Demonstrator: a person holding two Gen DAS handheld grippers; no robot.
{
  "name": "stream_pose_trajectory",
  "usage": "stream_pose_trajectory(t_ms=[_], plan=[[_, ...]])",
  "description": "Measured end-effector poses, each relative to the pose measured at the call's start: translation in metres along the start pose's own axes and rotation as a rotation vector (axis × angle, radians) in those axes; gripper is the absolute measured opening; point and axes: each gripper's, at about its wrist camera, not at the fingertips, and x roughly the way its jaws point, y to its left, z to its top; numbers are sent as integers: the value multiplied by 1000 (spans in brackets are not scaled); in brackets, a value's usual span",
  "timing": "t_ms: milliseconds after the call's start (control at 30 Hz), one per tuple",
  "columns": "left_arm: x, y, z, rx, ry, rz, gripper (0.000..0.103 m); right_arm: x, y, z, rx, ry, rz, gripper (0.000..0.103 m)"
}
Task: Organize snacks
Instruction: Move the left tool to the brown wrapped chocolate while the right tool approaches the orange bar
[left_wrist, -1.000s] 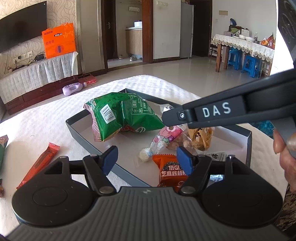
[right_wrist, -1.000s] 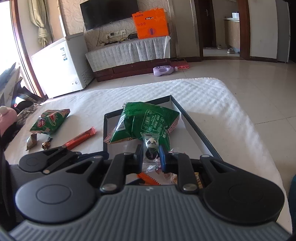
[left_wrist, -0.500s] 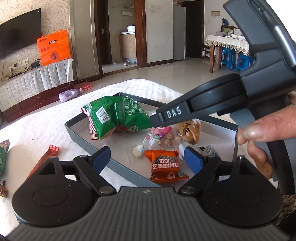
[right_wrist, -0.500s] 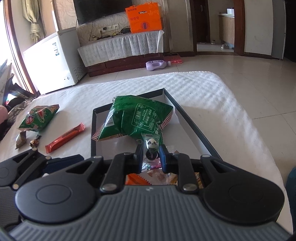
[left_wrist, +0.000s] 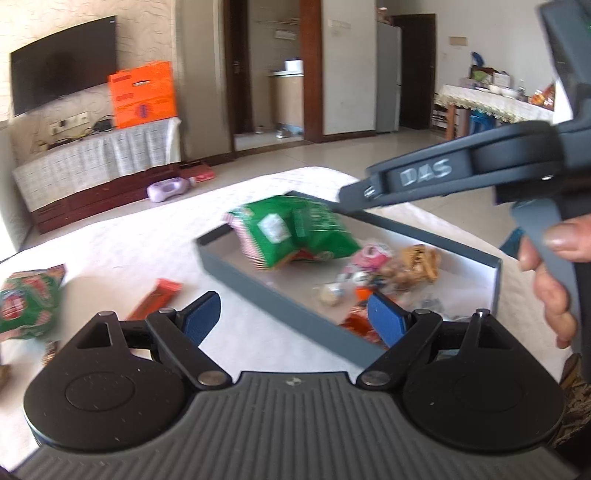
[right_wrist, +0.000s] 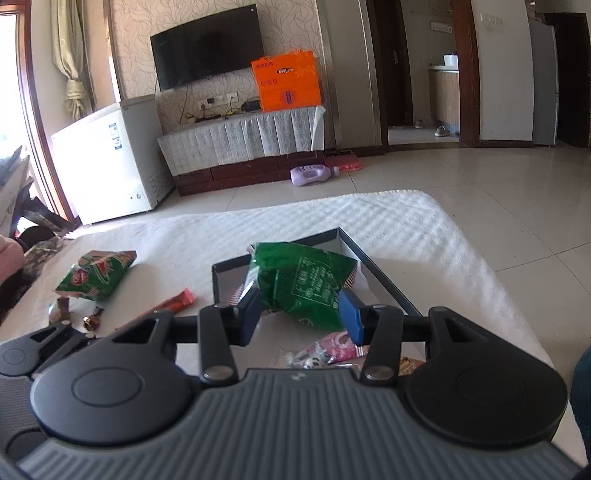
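R gripper (right_wrist: 299, 314) jaws opening, nothing pinched; L gripper (left_wrist: 291, 319) wide open & empty over the tray's near edge. Green snack bag (right_wrist: 303, 280) lies at far end of grey tray (left_wrist: 258, 286), w/ small wrapped candies (left_wrist: 373, 266) toward its near end. Orange bar (right_wrist: 166, 304) & 2nd green bag (right_wrist: 96, 275) lie on white table cover, left of tray.

Home living rm: wall TV (right_wrist: 207, 46) & chest freezer (right_wrist: 110, 158) beyond jaws, left; dining table w/ lace cloth (left_wrist: 495, 101) far right; tiled floor (right_wrist: 480, 192).
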Motion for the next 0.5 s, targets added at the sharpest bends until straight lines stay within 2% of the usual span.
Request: stream_pose_trajectory(t_ms=[100,200,367,433,500], plan=[[-13,23,-2,-30,3,66,90,-7,19,2,5,-52,48,49],[-22,57,-6,-96,17,169,90,-4,45,3,-9,-59,123,49],[-25,118,-23,-221,65,375,90,24,84,-8,20,38,170,49],[-23,134,-31,-239,83,419,89,34,98,-14,15,67,168,49],[-20,143,-36,-247,89,431,89,43,112,-19,-12,93,152,49]])
